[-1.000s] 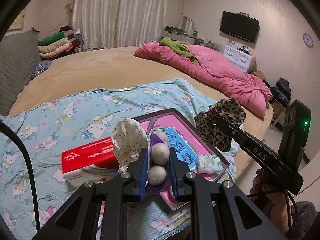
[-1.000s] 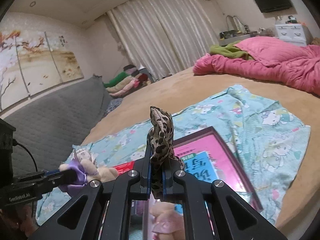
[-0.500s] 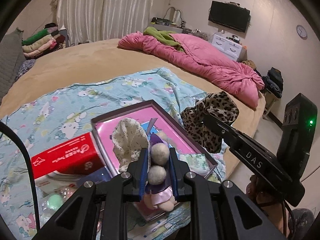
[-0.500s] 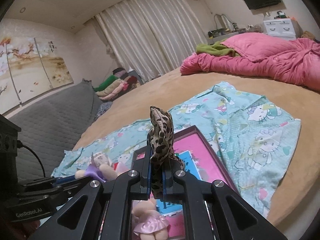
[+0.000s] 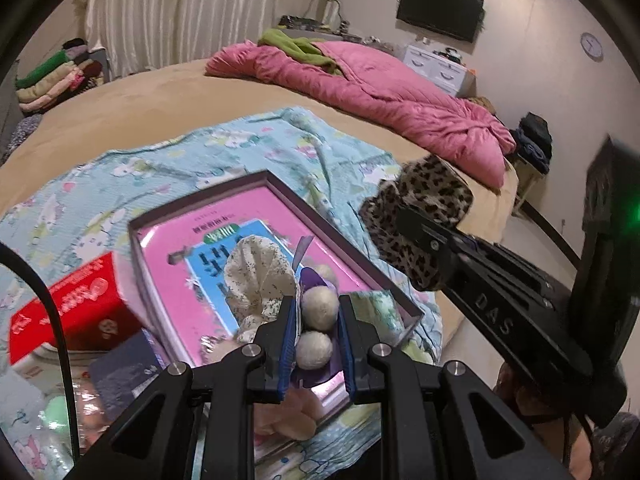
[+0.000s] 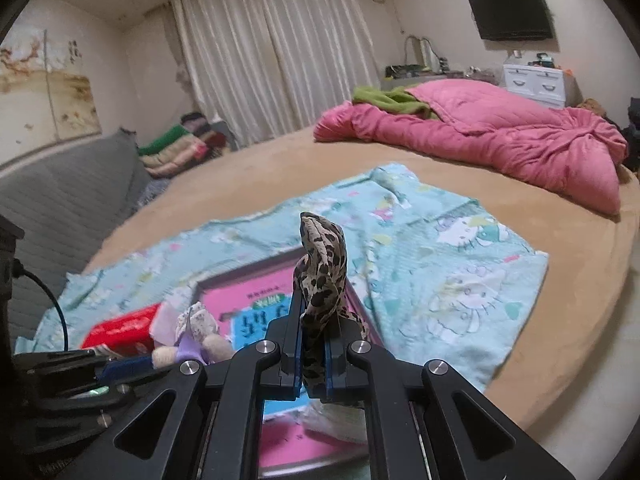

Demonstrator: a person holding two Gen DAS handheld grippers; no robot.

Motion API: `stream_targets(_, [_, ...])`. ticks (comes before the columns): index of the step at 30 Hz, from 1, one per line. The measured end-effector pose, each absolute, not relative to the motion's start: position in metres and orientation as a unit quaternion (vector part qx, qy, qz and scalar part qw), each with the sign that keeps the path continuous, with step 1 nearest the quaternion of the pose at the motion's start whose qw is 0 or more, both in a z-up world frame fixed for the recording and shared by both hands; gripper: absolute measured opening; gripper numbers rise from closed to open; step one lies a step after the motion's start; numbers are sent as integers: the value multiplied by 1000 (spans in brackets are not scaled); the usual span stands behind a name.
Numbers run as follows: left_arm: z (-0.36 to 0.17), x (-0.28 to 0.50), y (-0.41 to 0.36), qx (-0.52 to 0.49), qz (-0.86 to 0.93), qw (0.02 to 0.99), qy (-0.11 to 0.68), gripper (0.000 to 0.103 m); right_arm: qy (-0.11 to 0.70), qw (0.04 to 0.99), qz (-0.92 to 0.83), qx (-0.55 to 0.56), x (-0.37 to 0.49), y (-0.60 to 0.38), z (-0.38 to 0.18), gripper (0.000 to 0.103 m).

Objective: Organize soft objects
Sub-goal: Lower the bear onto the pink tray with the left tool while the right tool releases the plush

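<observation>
My left gripper [image 5: 316, 320] is shut on a small plush doll [image 5: 316, 308] with cream pom-poms, a purple ribbon and a speckled bonnet, held above an open pink-lined box [image 5: 248, 216]. The doll also shows in the right wrist view [image 6: 196, 340]. My right gripper [image 6: 314, 344] is shut on a leopard-print scrunchie [image 6: 320, 264], held over the box's right side; the scrunchie shows in the left wrist view [image 5: 420, 216]. The box [image 6: 244, 280] holds a pink and blue booklet. Both grippers hover side by side, a little apart.
The box lies on a light blue cartoon-print cloth [image 5: 240, 148] spread on a tan round bed [image 6: 304, 160]. A red tissue pack [image 5: 68, 308] sits left of the box. A pink quilt [image 5: 380, 92] lies at the bed's far side. A pink soft item lies under my left gripper.
Both grippers have moved forward and to the right over the box, still holding their items. The red pack has slid toward the left of the left wrist view.
</observation>
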State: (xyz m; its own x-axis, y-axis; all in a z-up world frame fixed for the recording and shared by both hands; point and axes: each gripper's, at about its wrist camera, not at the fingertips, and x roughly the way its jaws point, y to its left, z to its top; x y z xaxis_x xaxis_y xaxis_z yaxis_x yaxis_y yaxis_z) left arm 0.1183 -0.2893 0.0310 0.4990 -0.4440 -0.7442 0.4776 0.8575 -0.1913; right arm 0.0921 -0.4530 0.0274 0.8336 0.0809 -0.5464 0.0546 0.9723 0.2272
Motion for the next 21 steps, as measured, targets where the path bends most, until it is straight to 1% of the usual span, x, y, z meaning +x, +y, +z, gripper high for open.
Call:
stream_targets(9, [-3, 120, -295, 31, -271, 852, 447, 20, 312, 942, 8, 122, 99, -456, 13, 7])
stream_targets(14, [-9, 123, -292, 37, -264, 856, 443, 20, 327, 938, 13, 117, 102, -451, 6, 7])
stream_targets(21, [-16, 137, -280, 17, -249, 857, 451, 20, 344, 933, 22, 103, 107, -443, -1, 7])
